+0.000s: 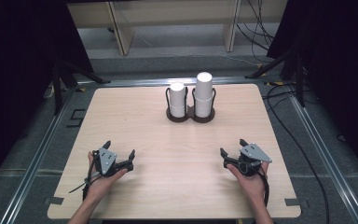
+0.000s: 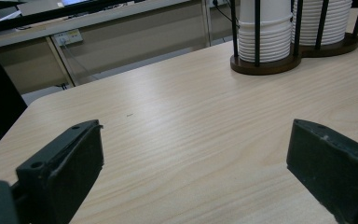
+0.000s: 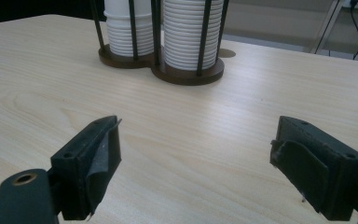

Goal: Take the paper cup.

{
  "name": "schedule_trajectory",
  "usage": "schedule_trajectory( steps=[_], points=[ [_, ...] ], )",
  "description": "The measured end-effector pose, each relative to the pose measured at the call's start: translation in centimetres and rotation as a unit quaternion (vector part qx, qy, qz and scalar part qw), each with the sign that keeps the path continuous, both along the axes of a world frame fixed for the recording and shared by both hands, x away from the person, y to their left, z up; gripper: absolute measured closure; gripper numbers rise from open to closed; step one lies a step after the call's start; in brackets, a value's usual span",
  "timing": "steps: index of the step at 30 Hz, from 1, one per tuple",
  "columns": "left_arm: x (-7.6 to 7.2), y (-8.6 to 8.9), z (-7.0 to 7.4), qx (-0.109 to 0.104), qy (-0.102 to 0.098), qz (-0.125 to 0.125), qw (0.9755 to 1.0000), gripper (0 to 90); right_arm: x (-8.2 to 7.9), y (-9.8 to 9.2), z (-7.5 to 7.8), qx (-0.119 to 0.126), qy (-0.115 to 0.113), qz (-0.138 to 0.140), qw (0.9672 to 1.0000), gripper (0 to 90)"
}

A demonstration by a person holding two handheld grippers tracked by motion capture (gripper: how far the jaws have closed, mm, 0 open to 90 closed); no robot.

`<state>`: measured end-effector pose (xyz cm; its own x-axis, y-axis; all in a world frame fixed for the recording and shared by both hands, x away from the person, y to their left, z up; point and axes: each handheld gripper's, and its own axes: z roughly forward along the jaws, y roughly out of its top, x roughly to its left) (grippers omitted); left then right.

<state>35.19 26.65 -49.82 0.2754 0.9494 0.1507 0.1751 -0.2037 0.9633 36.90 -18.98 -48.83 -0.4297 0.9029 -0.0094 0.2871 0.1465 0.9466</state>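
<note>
Tops of both cup stacks are cut off in the two gripper views; the full height shows from the high view alone. How many cups sit in each stack cannot be counted, the rims being too fine and partly hidden behind the holder's black rods. Both forearms leave the high view at its bottom edge. The far side of the room is dark to left and right; cables on the floor there are hard to follow.

Count: two stacks of white cups, short stack [image 1: 177, 99] on the left, tall stack [image 1: 203, 94] on the right, side by side and upright in one dark double holder [image 1: 190, 117] with two round bases joined. One light wooden table [image 1: 135, 121]. Two grippers, one per hand.

The holder stands near the table's far edge, around the middle, well apart from both grippers.

Left gripper [image 1: 119, 155] sits low over the near left part of the table, jaws spread wide, bare wood between them. Right gripper [image 1: 233, 148] likewise at the near right, jaws wide apart, holding nothing. Both point toward the holder.
</note>
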Motion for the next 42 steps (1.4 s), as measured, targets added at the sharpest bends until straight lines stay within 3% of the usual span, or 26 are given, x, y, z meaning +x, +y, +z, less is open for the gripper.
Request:
schedule_trajectory(
  steps=[5, 7, 9, 14, 16, 19, 20, 24, 26, 32, 42],
  points=[
    [0.3, 0.0, 0.1, -0.019, 0.018, -0.002, 0.9996, 3.2, -0.1, -0.1, 0.1, 0.000, 0.007, 0.004, 1.0000, 15.8],
    [0.5, -0.3, 0.0, -0.033, 0.016, 0.001, 0.9993, 3.2, -0.1, 0.1, 0.1, -0.009, 0.009, 0.003, 0.9999, 16.1],
    [0.6, -0.4, 0.1, -0.036, 0.024, -0.005, 0.9991, 3.8, 0.1, 0.3, 0.3, -0.019, 0.004, 0.012, 0.9997, 17.3],
    [1.6, -0.8, 1.1, -0.057, 0.043, -0.035, 0.9968, 8.0, 0.5, 1.6, 1.3, -0.008, 0.008, 0.025, 0.9996, 20.1],
    [2.7, -1.2, 1.6, -0.046, 0.042, -0.049, 0.9968, 8.8, 0.9, 2.3, 1.9, -0.018, 0.002, 0.039, 0.9991, 21.2],
    [3.7, -1.7, 2.0, -0.047, 0.045, -0.053, 0.9965, 9.3, 1.3, 3.1, 2.4, -0.005, -0.002, 0.035, 0.9994, 21.5],
    [4.0, -2.0, 2.2, -0.043, 0.048, -0.058, 0.9962, 10.0, 1.9, 3.7, 2.9, -0.002, -0.012, 0.047, 0.9988, 22.4],
    [5.5, -3.3, 2.6, -0.029, 0.047, -0.083, 0.9950, 10.9, 2.9, 4.4, 3.5, -0.009, -0.019, 0.055, 0.9983, 23.2],
    [6.5, -4.2, 2.5, -0.030, 0.047, -0.096, 0.9937, 11.6, 3.5, 5.1, 3.8, 0.005, -0.011, 0.061, 0.9981, 24.9],
    [8.8, -6.1, 2.5, -0.036, 0.058, -0.110, 0.9915, 14.0, 6.0, 7.0, 5.1, 0.010, -0.012, 0.076, 0.9970, 28.7],
    [12.6, -8.8, 3.1, -0.035, 0.049, -0.128, 0.9900, 14.7, 8.9, 9.0, 6.4, 0.016, -0.014, 0.091, 0.9956, 33.3]
  ],
)
